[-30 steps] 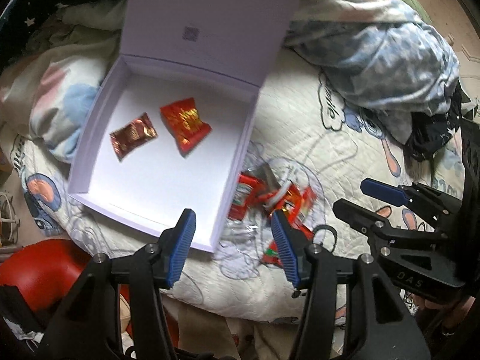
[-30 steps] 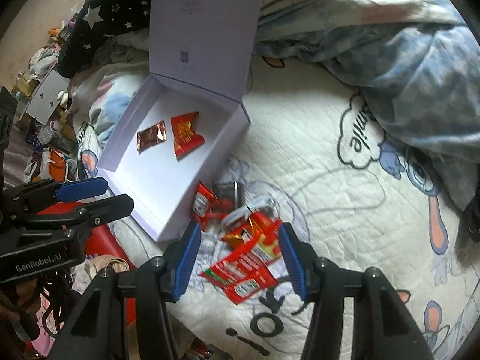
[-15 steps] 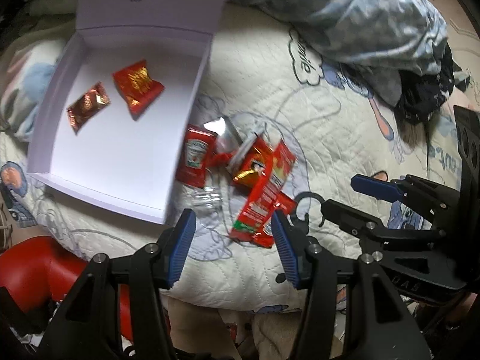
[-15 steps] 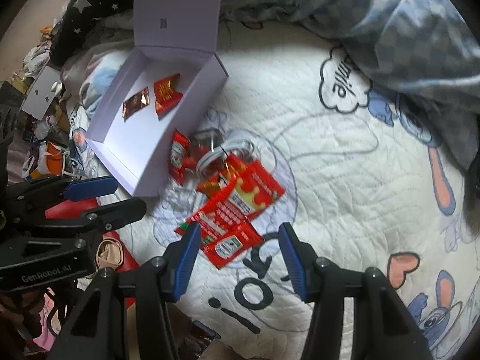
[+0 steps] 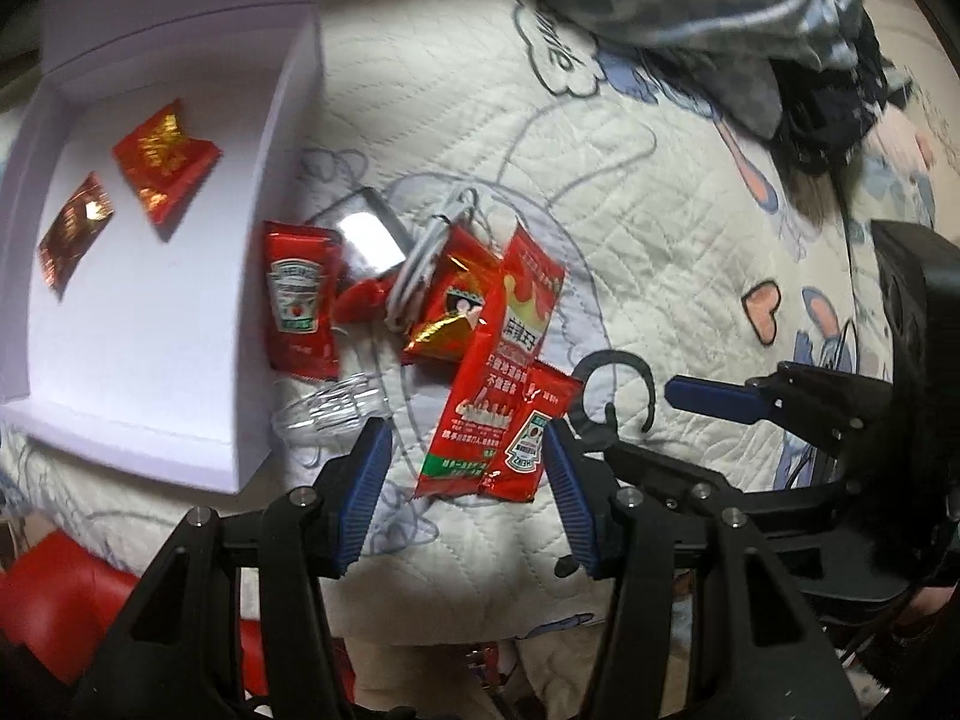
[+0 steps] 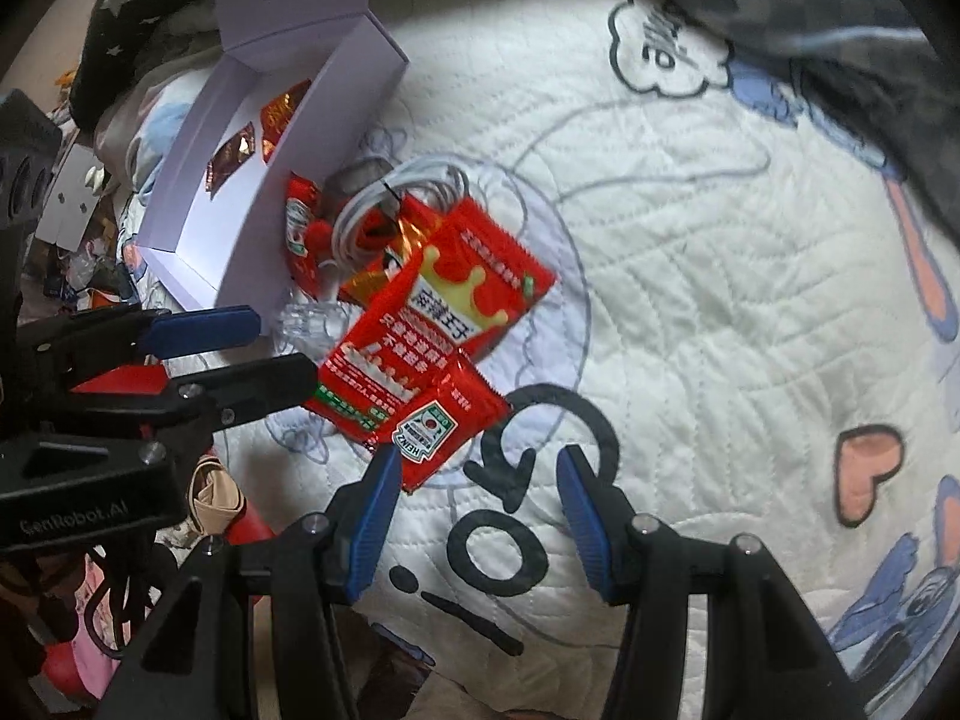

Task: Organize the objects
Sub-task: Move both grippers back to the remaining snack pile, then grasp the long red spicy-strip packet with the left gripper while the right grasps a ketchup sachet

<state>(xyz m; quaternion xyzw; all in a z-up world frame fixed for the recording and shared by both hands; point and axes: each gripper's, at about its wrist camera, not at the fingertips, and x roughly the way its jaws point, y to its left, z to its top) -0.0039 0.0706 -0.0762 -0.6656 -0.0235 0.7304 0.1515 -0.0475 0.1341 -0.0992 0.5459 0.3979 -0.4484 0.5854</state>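
Observation:
A heap of red sauce and snack packets lies on the quilt beside an open white box (image 5: 273,192) (image 6: 336,114). The heap holds a large red packet (image 5: 507,342) (image 6: 462,294), a small ketchup sachet (image 5: 531,441) (image 6: 435,426), another ketchup sachet (image 5: 297,294), a coiled white cable (image 5: 423,261) (image 6: 366,213) and a clear plastic piece (image 5: 324,414). Two red foil packets (image 5: 162,165) (image 5: 75,234) lie inside the box. My left gripper (image 5: 465,498) (image 6: 240,354) hovers open over the heap's near edge. My right gripper (image 6: 480,510) (image 5: 678,429) is open just right of the small sachet.
The printed white quilt (image 6: 690,276) spreads wide to the right of the heap. A rumpled blue-grey blanket (image 5: 690,6) and dark clothes (image 5: 840,120) lie at the back right. A red object (image 5: 66,594) and floor clutter (image 6: 84,192) sit off the bed's left edge.
Both grippers have come down and shifted right, from near the box's corner to over the packet heap, which now looks larger and nearer. Their jaws kept the same width.

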